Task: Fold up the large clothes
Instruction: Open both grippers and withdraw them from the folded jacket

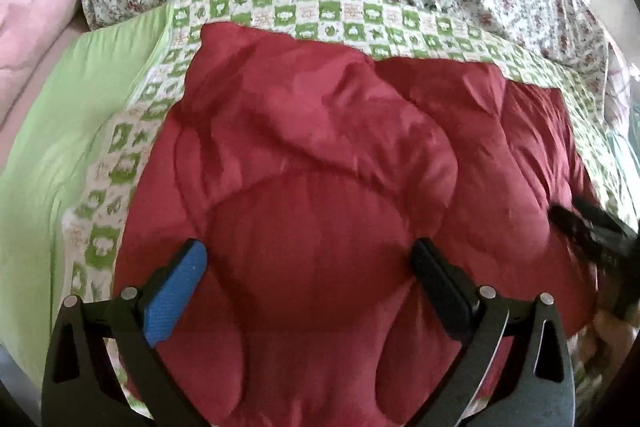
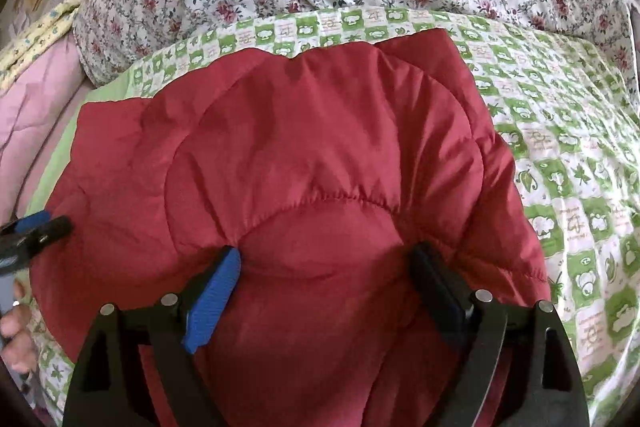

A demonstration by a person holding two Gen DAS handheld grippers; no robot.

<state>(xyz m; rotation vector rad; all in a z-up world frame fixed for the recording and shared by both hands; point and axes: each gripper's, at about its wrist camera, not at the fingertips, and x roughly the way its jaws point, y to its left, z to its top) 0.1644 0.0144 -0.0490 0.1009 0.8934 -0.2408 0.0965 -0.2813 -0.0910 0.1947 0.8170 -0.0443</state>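
Left tongs and right tongs both spread wide, a puffed fold of red quilted jacket bulging between each pair

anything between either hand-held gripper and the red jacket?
Nothing visible. The red jacket lies directly under both. The left hand-held gripper and right hand-held gripper both stand wide open over its padded surface, with no other cloth in the gap.
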